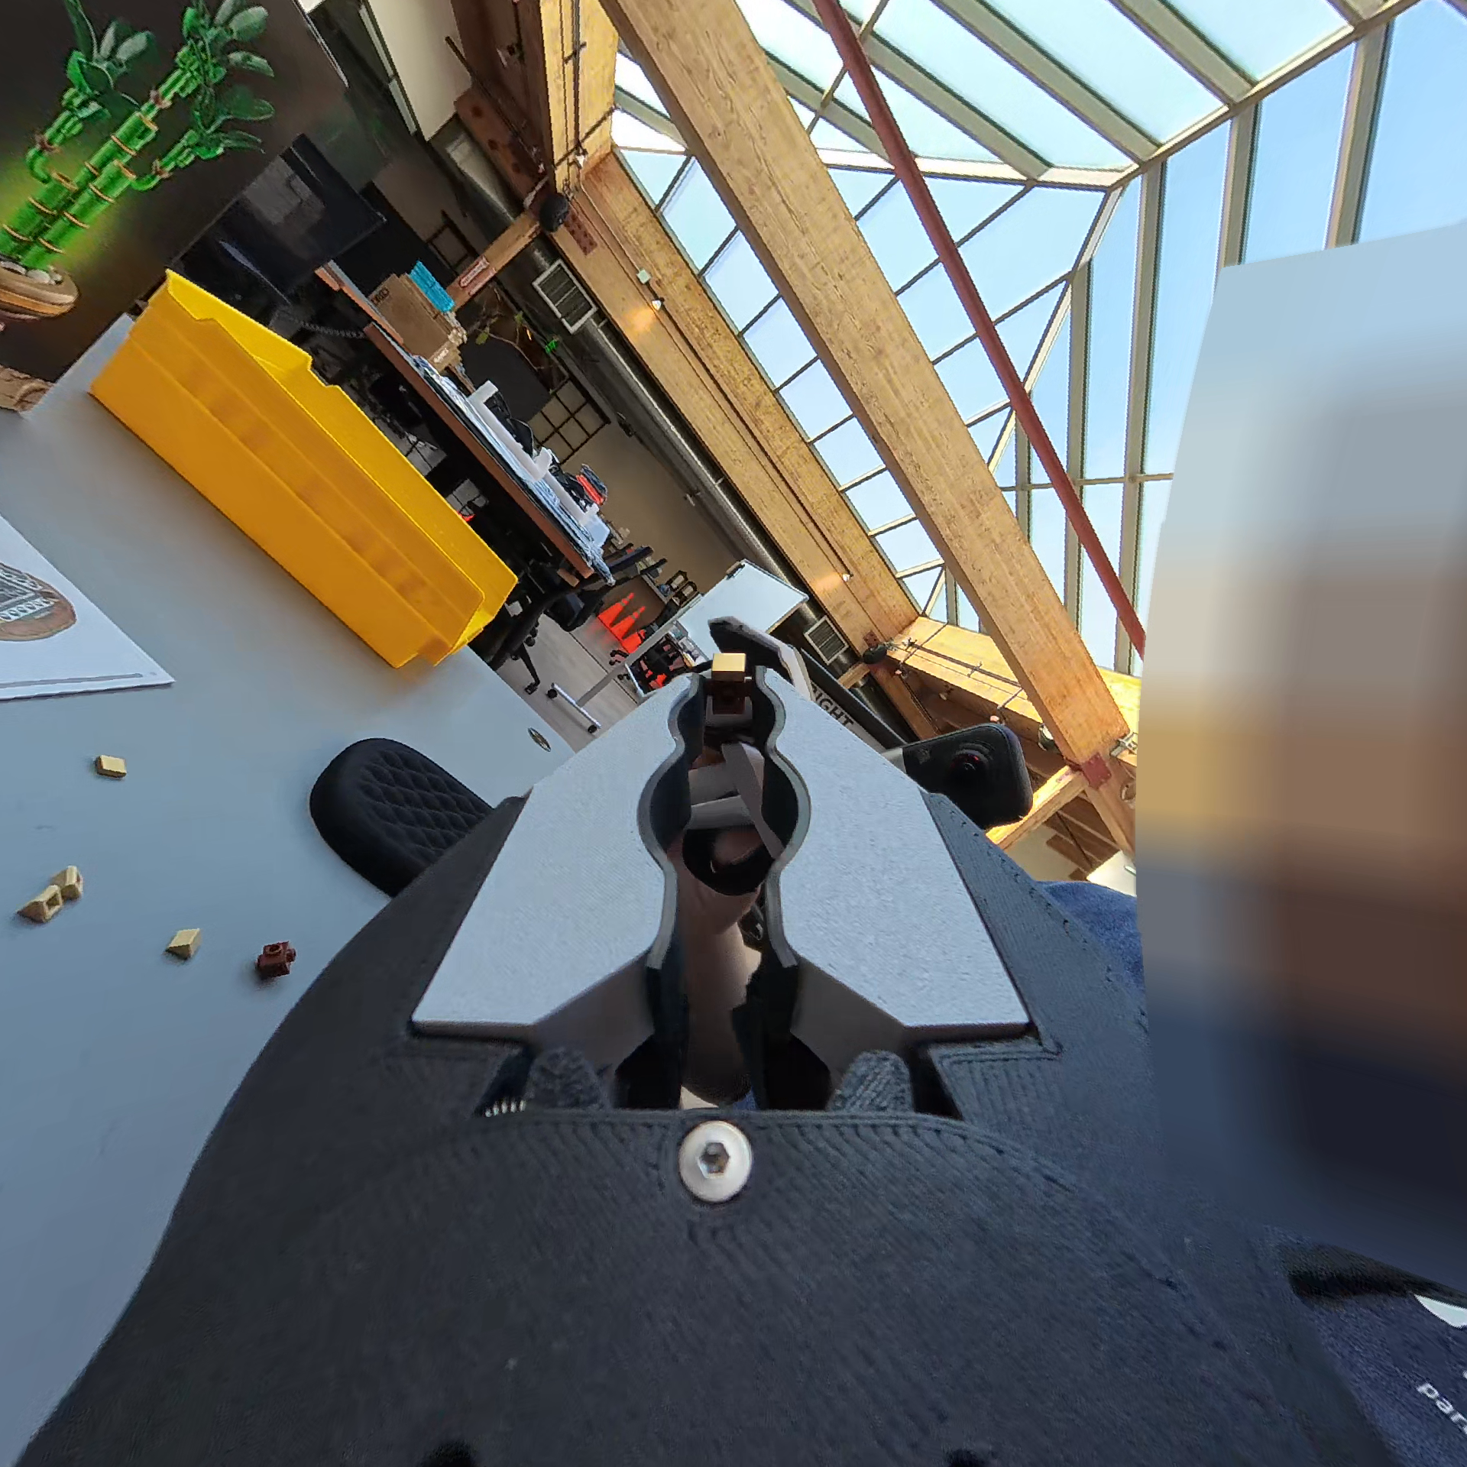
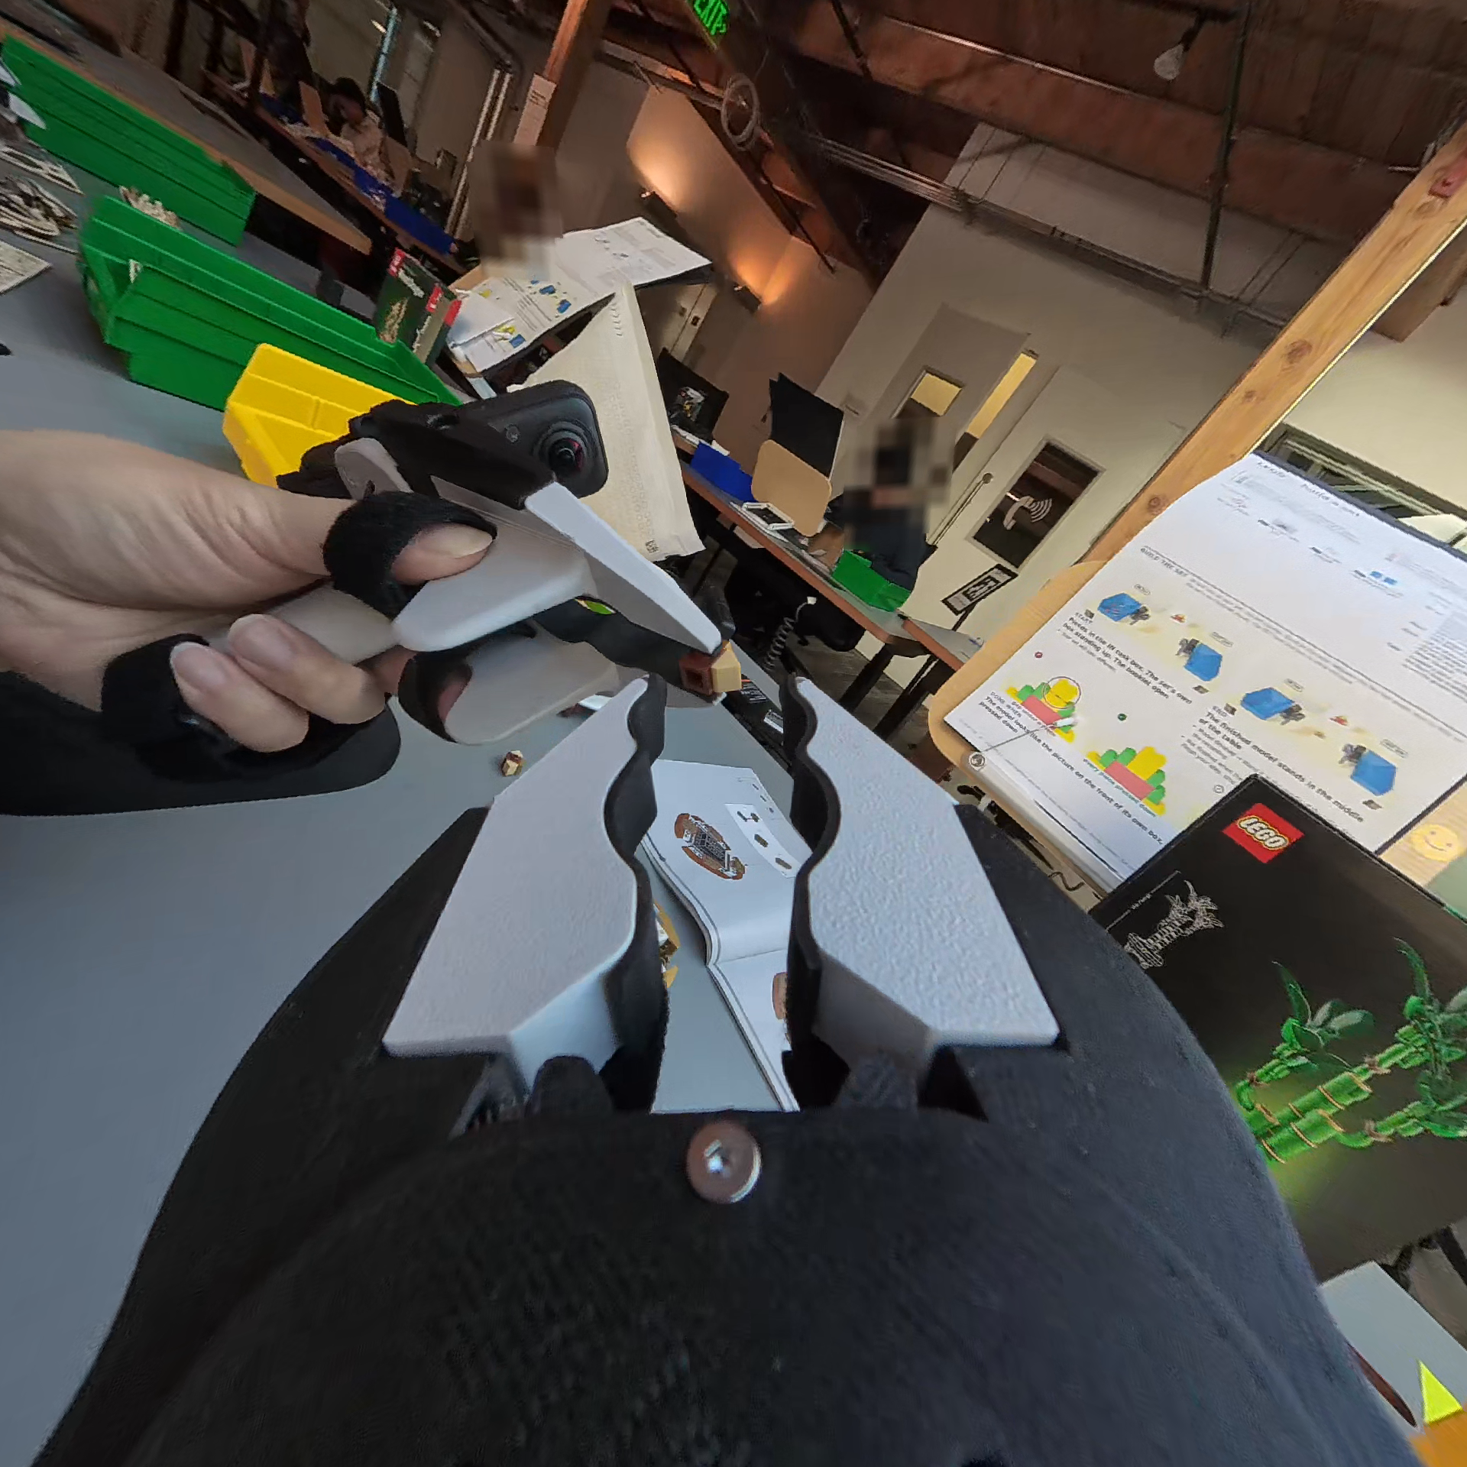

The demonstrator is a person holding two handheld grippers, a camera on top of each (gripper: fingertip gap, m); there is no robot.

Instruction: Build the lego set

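Left wrist view: left gripper is tilted up toward the skylights, jaws together and clamped on a small lego piece at the very tips, a tan block on top w/ a dark red-brown block under it, held well above the grey table. Just behind the tips sits the right gripper, only partly seen, w/ its black camera to the right. On the table at left lie loose pcs: tan slopes, tan angled bricks, and a dark red stud brick. A yellow bin lies further back near the table edge, a white instruction page at the left edge, and a black set box w/ green bamboo art at top left. A black padded rest sits beside the gripper body. Right wrist view: the right gripper has jaws apart, nothing between them, tips just below and beside the held piece. The lego piece shows as a red-brown cube joined to a tan one, pinched at the tip of the left gripper, which a gloved hand holds from the left. Seen through the open gap is the open instruction booklet flat on the table. One small tan brick lies under the left gripper. Yellow bin and green bins are behind; the black box and a propped illustrated sheet stand at right.
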